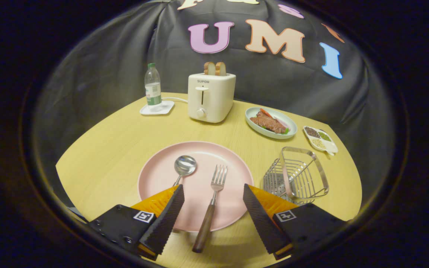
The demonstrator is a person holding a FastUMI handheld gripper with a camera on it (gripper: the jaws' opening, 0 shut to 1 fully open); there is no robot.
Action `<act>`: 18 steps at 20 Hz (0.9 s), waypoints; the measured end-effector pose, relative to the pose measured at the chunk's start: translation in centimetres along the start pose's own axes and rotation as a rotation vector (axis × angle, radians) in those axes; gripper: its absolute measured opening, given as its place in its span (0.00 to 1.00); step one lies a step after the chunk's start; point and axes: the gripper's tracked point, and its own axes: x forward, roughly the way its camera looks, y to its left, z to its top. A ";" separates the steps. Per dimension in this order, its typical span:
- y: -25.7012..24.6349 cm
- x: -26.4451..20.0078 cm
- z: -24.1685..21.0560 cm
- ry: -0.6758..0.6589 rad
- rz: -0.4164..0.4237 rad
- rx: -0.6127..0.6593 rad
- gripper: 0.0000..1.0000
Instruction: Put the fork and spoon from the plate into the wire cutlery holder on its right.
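Between the fingers lay the fork (211, 203), tines pointing away, its wooden handle hanging off the near rim of the plate (162, 175). Gripper (213, 191) was spread wide, holding nothing, not touching anything I could see. Spoon (183, 167) sat just ahead of the left finger, handle tucked behind it. Holder (299, 173) stood just ahead of the right finger, beside the plate. Bare table (106, 149) lay ahead to the left.

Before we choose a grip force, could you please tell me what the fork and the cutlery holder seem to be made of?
The fork, lying between the open claw fingers, looks like polished metal with a dark, probably wooden, handle. The cutlery holder looks like shiny metal wire, an open grid catching highlights.
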 end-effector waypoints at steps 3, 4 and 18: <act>0.2 0.8 -1.2 0.056 0.000 -0.019 0.91; 0.3 1.1 -1.7 0.077 0.001 -0.026 0.84; 0.8 1.5 -3.4 0.179 0.024 0.010 0.10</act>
